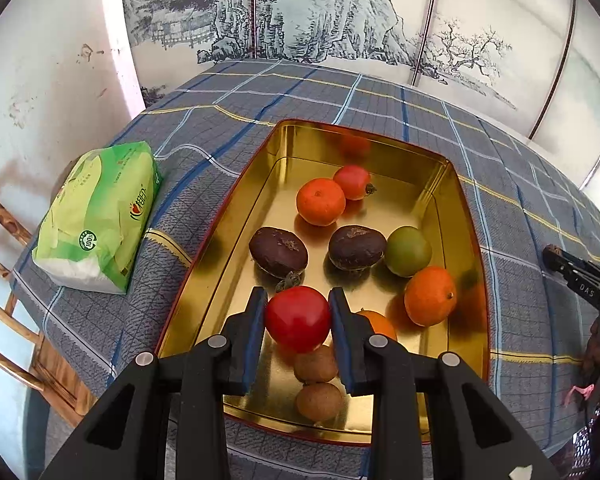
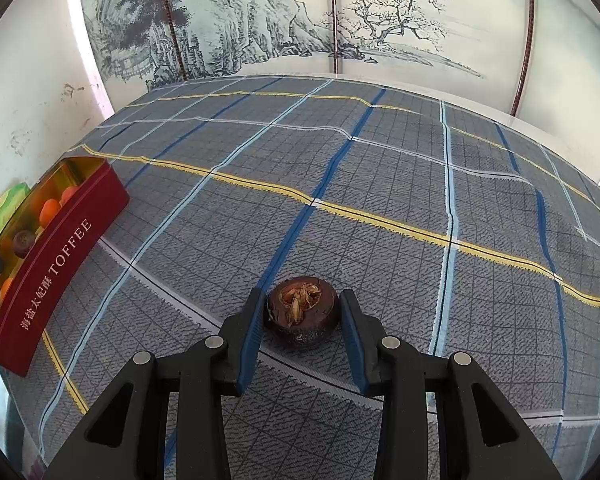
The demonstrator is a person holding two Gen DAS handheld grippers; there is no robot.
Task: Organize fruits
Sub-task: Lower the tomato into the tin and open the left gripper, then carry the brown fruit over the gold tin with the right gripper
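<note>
My left gripper (image 1: 298, 308) is shut on a red tomato (image 1: 298, 318), held above the near part of a gold-lined tin (image 1: 236, 216). The tin holds several fruits: two dark brown ones (image 1: 278, 252), oranges (image 1: 321, 201), a green fruit (image 1: 407, 251), another red one (image 1: 353, 181) and two small brown ones (image 1: 315, 366) under the tomato. In the right wrist view my right gripper (image 2: 302, 312) is shut on a dark brown fruit (image 2: 303, 312) that rests on the checked cloth (image 2: 380, 184). The same tin (image 2: 56, 272), red outside and marked TOFFEE, stands at the far left.
A green tissue pack (image 1: 100, 216) lies left of the tin. A wooden chair (image 1: 8, 320) stands beyond the table's left edge. The other gripper's tip (image 1: 576, 276) shows at the right edge. A painted screen (image 2: 300, 20) backs the table.
</note>
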